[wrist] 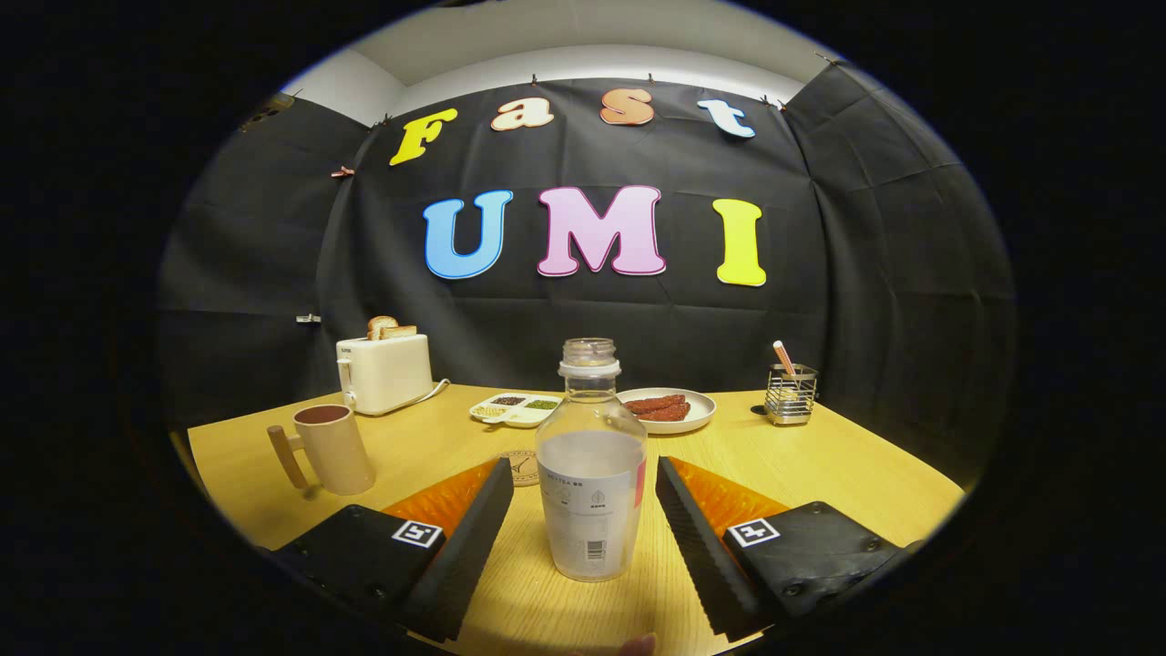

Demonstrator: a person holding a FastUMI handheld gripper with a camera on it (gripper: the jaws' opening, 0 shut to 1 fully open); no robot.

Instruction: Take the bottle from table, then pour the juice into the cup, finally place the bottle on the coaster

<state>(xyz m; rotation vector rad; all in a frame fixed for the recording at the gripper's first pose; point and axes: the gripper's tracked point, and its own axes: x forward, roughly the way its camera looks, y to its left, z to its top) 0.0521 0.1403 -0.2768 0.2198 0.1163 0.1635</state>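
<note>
While tongs [585, 528] sit wide open on the counter [847, 474], nothing gripped. L to R: mug w/ wooden handle [330, 448] far left, toaster w/ bread [384, 369] behind it; round coaster [522, 466] just beyond left finger; uncapped bottle [590, 474] upright btwn fingers, gaps both sides, part full; sectioned dish [516, 409], plate of reddish food [667, 409], wire holder [790, 394] at back right.

Bright overhead light, soft shadows, sharp focus, edges bowed.
</note>
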